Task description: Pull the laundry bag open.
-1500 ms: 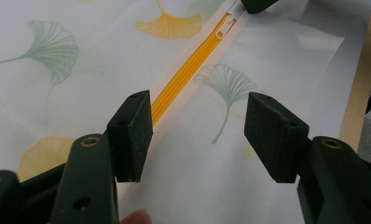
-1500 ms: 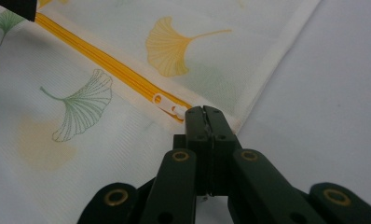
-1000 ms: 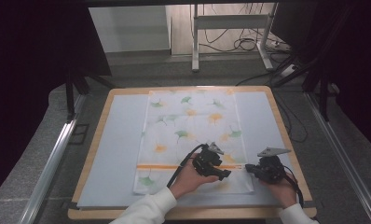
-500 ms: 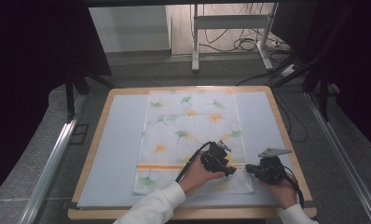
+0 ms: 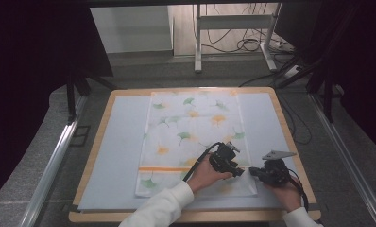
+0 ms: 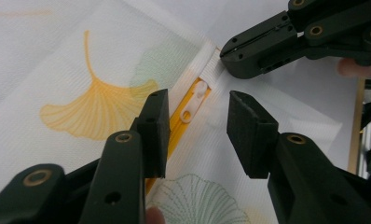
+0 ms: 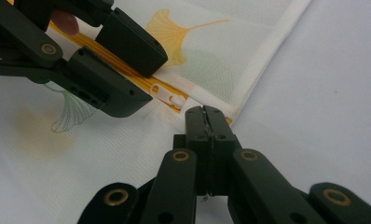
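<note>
well, the small white plastic zipper pull (image 6: 193, 103) sits at the orange zipper's end near the leaf-printed white fabric bag's (image 5: 195, 127) right edge; right gripper (image 7: 206, 114) pinches that hem to anchor it, while left gripper (image 6: 197, 122) hovers open around the pull.

Cloth bag (image 6: 81, 60) — thin white woven fabric, fine mesh-like grain, matt, printed with leaves in orange and green. Zip (image 6: 174, 135): orange tape, white pull (image 6: 193, 103) of smooth, slightly glossy plastic. Left claw (image 6: 197, 126) and right claw (image 7: 205, 122) — black matt plastic links with brass-coloured metal rivets; the pads (image 6: 249, 130) look like dull, slightly grainy rubber. Worktop (image 5: 115, 142): pale grey-blue mat, smooth and matt, set in a light wood rim (image 5: 89, 161) with a soft sheen.
</note>
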`<state>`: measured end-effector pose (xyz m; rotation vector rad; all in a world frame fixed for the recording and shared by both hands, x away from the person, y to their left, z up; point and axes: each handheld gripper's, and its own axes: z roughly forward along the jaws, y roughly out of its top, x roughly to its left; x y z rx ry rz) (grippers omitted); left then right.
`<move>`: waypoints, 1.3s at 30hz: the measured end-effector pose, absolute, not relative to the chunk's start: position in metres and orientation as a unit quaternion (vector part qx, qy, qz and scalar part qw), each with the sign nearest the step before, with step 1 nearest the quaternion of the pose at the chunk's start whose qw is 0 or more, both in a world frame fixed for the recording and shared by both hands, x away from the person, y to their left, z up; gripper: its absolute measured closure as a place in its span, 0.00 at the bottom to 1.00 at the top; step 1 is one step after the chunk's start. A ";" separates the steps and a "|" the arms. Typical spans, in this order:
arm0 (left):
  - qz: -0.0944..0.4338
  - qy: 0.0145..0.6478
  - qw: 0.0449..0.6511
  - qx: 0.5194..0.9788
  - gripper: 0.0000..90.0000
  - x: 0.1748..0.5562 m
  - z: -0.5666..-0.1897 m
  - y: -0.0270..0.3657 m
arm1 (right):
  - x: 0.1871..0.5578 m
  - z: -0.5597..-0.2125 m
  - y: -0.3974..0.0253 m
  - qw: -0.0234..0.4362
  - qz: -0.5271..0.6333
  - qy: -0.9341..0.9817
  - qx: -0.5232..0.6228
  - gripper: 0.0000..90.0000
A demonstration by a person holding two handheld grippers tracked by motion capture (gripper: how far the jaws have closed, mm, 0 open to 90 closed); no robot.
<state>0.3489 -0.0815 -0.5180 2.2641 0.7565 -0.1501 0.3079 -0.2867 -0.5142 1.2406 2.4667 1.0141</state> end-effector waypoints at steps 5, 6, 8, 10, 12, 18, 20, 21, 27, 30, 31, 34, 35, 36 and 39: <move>-0.064 0.299 0.364 0.880 0.68 0.351 -0.519 -0.083 | 0.308 -0.514 -0.287 0.097 0.341 0.835 0.420 0.99; -0.076 0.303 0.366 0.877 0.68 0.354 -0.519 -0.082 | 0.308 -0.515 -0.287 0.096 0.343 0.834 0.421 0.99; -0.087 0.308 0.367 0.874 0.70 0.357 -0.519 -0.082 | 0.308 -0.515 -0.288 0.095 0.343 0.834 0.421 0.99; -0.092 0.310 0.367 0.872 0.71 0.358 -0.519 -0.084 | 0.309 -0.516 -0.288 0.094 0.345 0.834 0.420 0.99; -0.085 0.303 0.360 0.878 0.72 0.358 -0.519 -0.085 | 0.309 -0.516 -0.289 0.093 0.346 0.834 0.420 0.99; -0.067 0.294 0.350 0.887 0.76 0.354 -0.517 -0.088 | 0.309 -0.516 -0.290 0.086 0.350 0.831 0.424 0.99; -0.068 0.293 0.350 0.887 0.77 0.354 -0.517 -0.088 | 0.309 -0.516 -0.290 0.086 0.350 0.831 0.423 0.99; -0.069 0.294 0.351 0.886 0.78 0.355 -0.517 -0.087 | 0.309 -0.517 -0.290 0.086 0.350 0.832 0.423 0.99; -0.069 0.292 0.349 0.888 0.79 0.355 -0.515 -0.087 | 0.309 -0.517 -0.291 0.086 0.352 0.831 0.422 0.99; -0.072 0.292 0.351 0.887 0.79 0.356 -0.514 -0.086 | 0.309 -0.517 -0.291 0.085 0.352 0.831 0.422 0.99; -0.075 0.292 0.352 0.886 0.79 0.356 -0.514 -0.085 | 0.309 -0.517 -0.291 0.085 0.352 0.831 0.422 0.99; -0.087 0.293 0.356 0.883 0.79 0.355 -0.514 -0.086 | 0.309 -0.517 -0.291 0.085 0.352 0.831 0.422 0.99; -0.084 0.293 0.355 0.884 0.79 0.355 -0.514 -0.087 | 0.309 -0.517 -0.291 0.084 0.352 0.831 0.421 0.99; -0.073 0.289 0.348 0.889 0.78 0.355 -0.514 -0.087 | 0.309 -0.517 -0.291 0.084 0.352 0.831 0.421 0.99; -0.070 0.291 0.350 0.888 0.77 0.356 -0.514 -0.087 | 0.309 -0.517 -0.291 0.085 0.351 0.832 0.421 0.99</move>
